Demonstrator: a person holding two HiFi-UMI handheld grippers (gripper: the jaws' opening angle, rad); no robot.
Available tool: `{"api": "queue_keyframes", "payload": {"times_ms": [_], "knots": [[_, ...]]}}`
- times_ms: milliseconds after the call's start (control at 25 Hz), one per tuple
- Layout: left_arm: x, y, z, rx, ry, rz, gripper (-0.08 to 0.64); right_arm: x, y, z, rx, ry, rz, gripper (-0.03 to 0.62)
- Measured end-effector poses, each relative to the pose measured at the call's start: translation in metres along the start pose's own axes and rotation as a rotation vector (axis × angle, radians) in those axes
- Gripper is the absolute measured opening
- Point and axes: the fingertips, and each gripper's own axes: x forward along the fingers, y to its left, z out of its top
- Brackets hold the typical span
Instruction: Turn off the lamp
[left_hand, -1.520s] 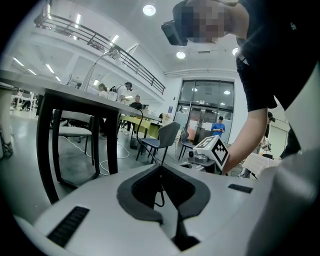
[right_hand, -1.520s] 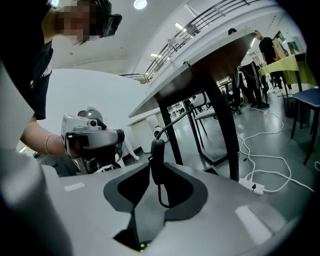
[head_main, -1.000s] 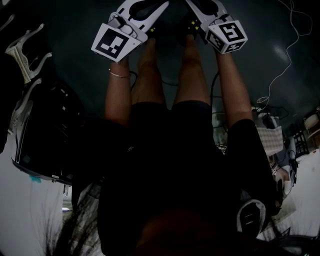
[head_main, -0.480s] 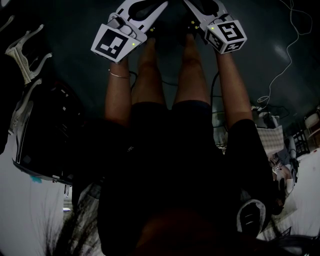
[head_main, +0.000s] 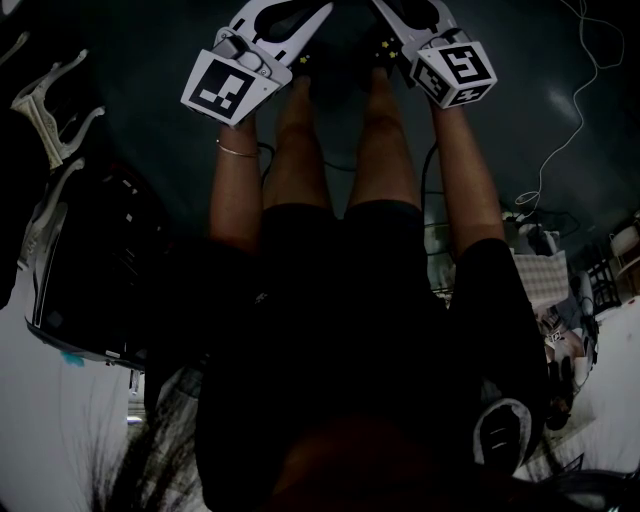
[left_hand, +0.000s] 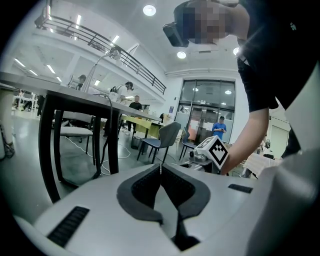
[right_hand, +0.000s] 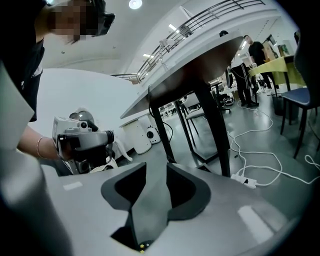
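1. Left gripper (left_hand: 160, 169): held out low in front of the person's bare legs (head_main: 340, 150). Its jaws were seen brought together at the tips, with nothing caught between them.
2. Right gripper (right_hand: 156, 172): held beside the left one. Its jaws had just been opening and were seen spread wide, with only floor showing through the gap and nothing gripped.
3. Lamp (left_hand: 115, 51): a thin arched stem with a small head, set on the top of the black-legged table (left_hand: 75, 92) and kept well apart from both grippers. Whether it was lit could not be told.
4. Grey chair (left_hand: 167, 137): placed on the floor beyond the table.
5. White cable (right_hand: 250, 155): laid in loops on the floor beside the table legs and run to a power strip (right_hand: 245, 181).
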Motion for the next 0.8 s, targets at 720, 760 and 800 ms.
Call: {"api": "queue_keyframes", "payload": {"times_ms": [720, 760, 800], "knots": [[0.002, 0.004, 0.006, 0.006, 0.054, 0.054, 0.015, -0.026, 0.0, 0.037, 0.044, -0.094, 0.016, 0.002], [0.003, 0.005, 0.006, 0.01, 0.06, 0.058, 0.015, -0.027, -0.001, 0.04, 0.038, -0.094, 0.017, 0.002], [0.004, 0.006, 0.005, 0.01, 0.062, 0.061, 0.015, -0.028, -0.002, 0.042, 0.03, -0.095, 0.017, 0.002]]}}
